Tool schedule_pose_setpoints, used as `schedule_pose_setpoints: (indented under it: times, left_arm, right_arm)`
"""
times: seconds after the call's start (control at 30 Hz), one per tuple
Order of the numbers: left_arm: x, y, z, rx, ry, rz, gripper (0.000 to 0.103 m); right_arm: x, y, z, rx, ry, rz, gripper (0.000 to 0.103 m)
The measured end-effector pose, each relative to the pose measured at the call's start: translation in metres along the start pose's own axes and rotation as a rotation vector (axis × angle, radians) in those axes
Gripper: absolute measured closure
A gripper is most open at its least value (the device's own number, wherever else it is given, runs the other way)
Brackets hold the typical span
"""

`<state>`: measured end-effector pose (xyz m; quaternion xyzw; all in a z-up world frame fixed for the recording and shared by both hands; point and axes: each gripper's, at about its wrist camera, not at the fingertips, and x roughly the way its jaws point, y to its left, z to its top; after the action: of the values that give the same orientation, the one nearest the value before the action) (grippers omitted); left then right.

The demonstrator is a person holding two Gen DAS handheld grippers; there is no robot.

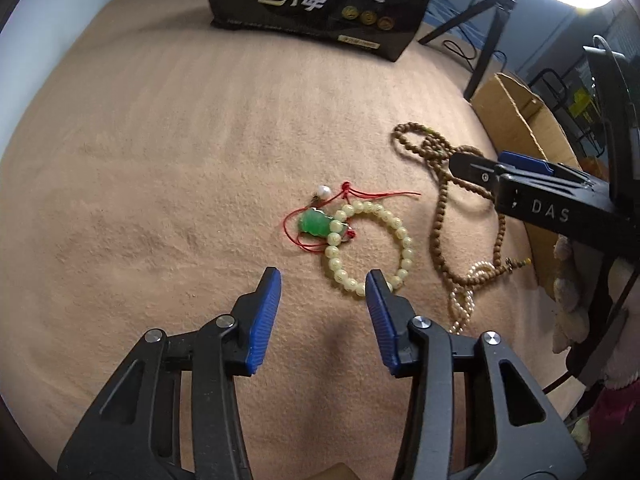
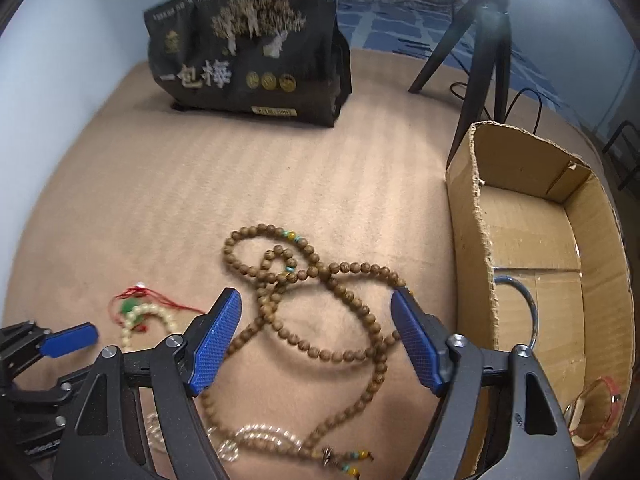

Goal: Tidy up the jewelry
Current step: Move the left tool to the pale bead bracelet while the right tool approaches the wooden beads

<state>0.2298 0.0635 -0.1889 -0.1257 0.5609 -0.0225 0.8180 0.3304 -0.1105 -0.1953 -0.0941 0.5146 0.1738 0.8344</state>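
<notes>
A cream bead bracelet [image 1: 394, 226] lies on the tan cloth with a green jade pendant [image 1: 315, 222] on red cord against its left side. My left gripper [image 1: 323, 280] is open and empty, just short of the bracelet's near edge. A long brown bead necklace [image 2: 320, 280] lies looped to the right, with a pearl strand [image 2: 264, 434] at its near end. My right gripper [image 2: 316, 300] is open and empty above the brown loops. A cardboard box [image 2: 468, 216] to the right holds a blue ring [image 2: 530, 304] and a red bangle [image 2: 608, 390].
A black snack bag [image 2: 244, 52] stands at the back of the cloth. A black tripod [image 2: 480, 40] with a cable stands behind the box. The cloth [image 1: 160, 160] stretches left of the jewelry. The right gripper's body [image 1: 560, 200] hangs over the brown necklace [image 1: 436, 216].
</notes>
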Motion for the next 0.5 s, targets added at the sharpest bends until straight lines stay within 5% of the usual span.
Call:
schedule_pose_setpoints:
  times: [0.5]
  left_arm:
    - [0.008, -0.002, 0.006, 0.010, 0.003, -0.017, 0.063]
  right_arm:
    - [0.006, 0.018, 0.007, -0.108, 0.005, -0.001, 0.025]
